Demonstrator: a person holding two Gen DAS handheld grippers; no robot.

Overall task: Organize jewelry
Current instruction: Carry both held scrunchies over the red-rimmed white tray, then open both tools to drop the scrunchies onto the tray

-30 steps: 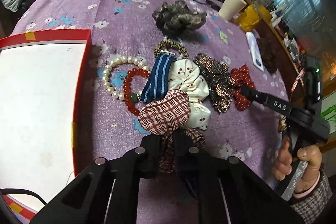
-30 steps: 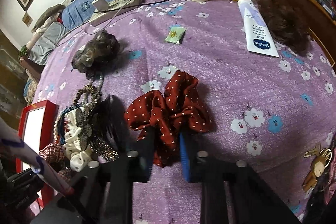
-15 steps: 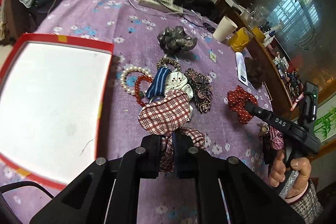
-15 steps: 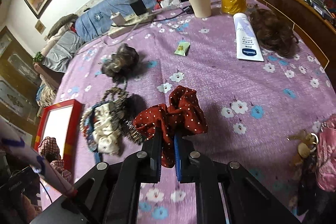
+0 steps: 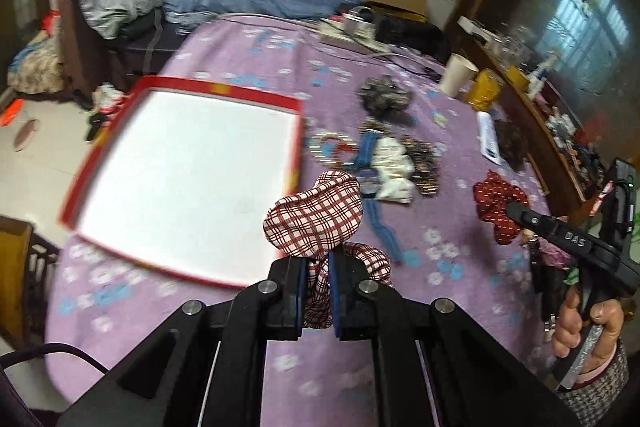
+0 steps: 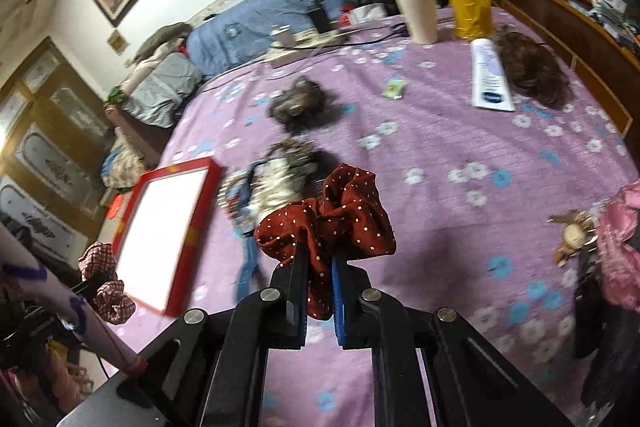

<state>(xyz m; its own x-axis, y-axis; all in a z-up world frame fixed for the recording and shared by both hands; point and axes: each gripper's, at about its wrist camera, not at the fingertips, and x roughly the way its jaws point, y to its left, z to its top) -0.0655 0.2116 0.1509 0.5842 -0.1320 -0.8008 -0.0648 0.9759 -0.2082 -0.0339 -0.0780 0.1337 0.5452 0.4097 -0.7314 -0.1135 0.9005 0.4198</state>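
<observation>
Now, step: both scrunchies are gripped and lifted off the cloth; judging from the task, each goes into the tray next.
Left gripper (image 5: 318, 291): jaws pinched narrow on the plaid scrunchie (image 5: 316, 217), which hangs over the cloth just beside the tray's (image 5: 294, 151) near right corner.
Right gripper (image 6: 320, 297): jaws clamped on the dotted scrunchie (image 6: 334, 219), held above the cloth well to the right of the tray (image 6: 200, 223).
Pile: the pearl bracelet (image 5: 326, 147), a blue strap (image 5: 366, 155), a white scrunchie (image 5: 394, 167) and a dark sequined piece (image 5: 424, 163) lie just right of the tray's right rim; a grey scrunchie (image 5: 384, 97) sits beyond them.
Doing it well: carry the plaid one left over the red rim and lower it flat before opening, so the fabric does not snag on the rim. Set it toward the tray's far side, leaving room for the rest.
Second hand: bring the dotted one over the pile, not through it, or the loose strap could drag along.
Blur: both views smear, so fine detail is uncertain.
Writing: "DAS" in white on the right gripper's arm, seen from the left wrist view.
Tube (image 6: 490, 81): white, far right of the tray, with a dark blue logo too blurred to read.
Other labels: none readable.
</observation>
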